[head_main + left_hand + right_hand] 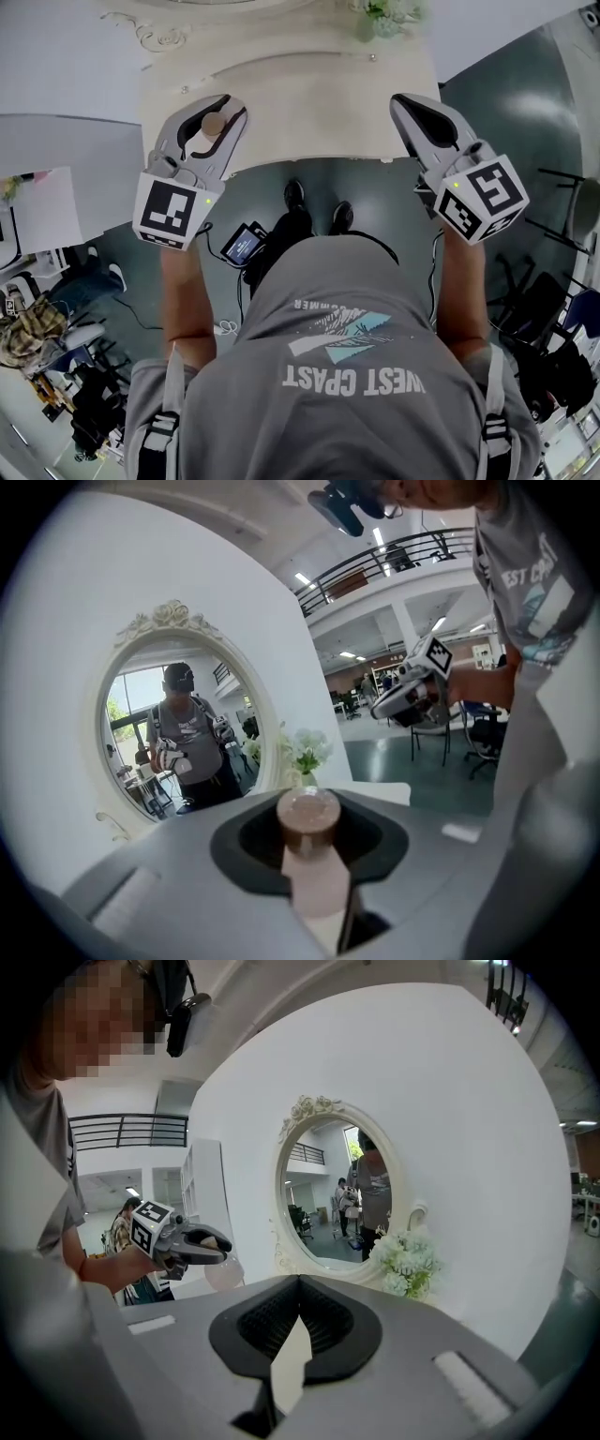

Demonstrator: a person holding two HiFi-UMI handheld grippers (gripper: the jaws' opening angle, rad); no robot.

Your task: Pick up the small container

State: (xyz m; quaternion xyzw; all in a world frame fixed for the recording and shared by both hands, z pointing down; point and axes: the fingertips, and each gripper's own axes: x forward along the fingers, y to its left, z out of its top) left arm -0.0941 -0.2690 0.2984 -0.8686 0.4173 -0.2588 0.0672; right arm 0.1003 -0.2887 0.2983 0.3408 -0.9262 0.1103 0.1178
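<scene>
While the small container (214, 125) sits pinched in the left gripper (228, 112) over the left edge of the tabletop (309, 103), head view suggests the lift goes best w/ a steady squeeze & a straight rise, wrist level; both forearms reach fwd, right gripper (403, 103) pressed together & empty above the right edge. Left gripper view: jaws clamp under its round brown top, container upright, mirror (178, 733) beyond. Right gripper view: jaws meet w/ nothing between; left gripper hangs well apart.
</scene>
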